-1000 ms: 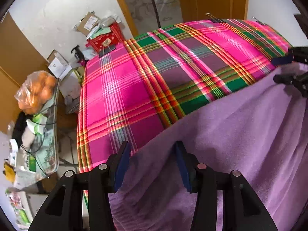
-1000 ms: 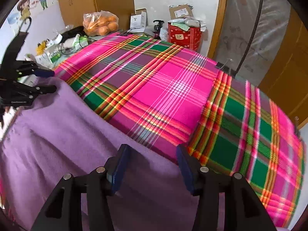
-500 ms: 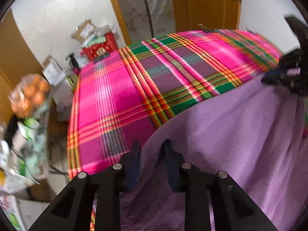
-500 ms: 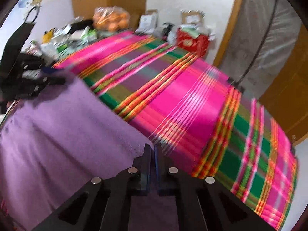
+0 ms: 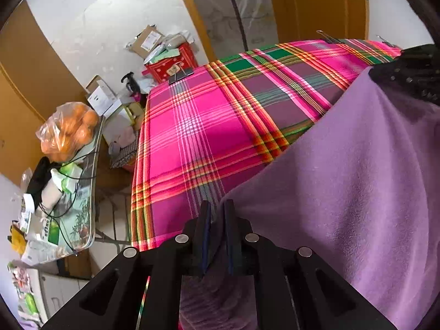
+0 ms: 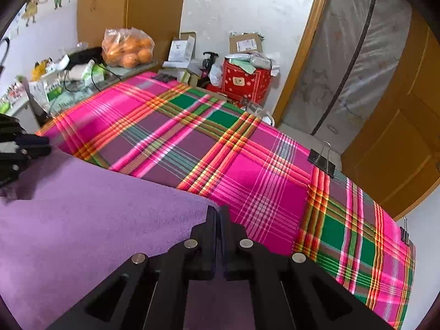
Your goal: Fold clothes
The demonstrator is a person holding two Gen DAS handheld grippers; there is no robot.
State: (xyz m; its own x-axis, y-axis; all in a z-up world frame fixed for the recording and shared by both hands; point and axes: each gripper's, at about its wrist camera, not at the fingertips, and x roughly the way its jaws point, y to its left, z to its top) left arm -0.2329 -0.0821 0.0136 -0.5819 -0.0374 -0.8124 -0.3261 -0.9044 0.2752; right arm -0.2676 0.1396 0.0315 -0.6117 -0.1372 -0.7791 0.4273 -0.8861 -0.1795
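Left tool (image 5: 217,209): bottom centre of the left wrist view, fingers drawn almost together on a corner of the purple garment (image 5: 343,192), with cloth bunched between them.
Right tool (image 6: 218,214): bottom centre of the right wrist view, fingers pressed together on the garment's far edge, no gap showing.
Garment: fills the lower right of the left view and lower left of the right view, spread over the plaid cloth (image 5: 198,126) on the counter.
Step, as I judge it: both corners gripped for carrying 1 edge over.
Doing it well: raise the 2 tools level, hold the edge taut between them, and bring it down square on the opposite edge.
Beyond: bag of oranges (image 6: 128,46) and red box (image 6: 244,81), top of the right view.
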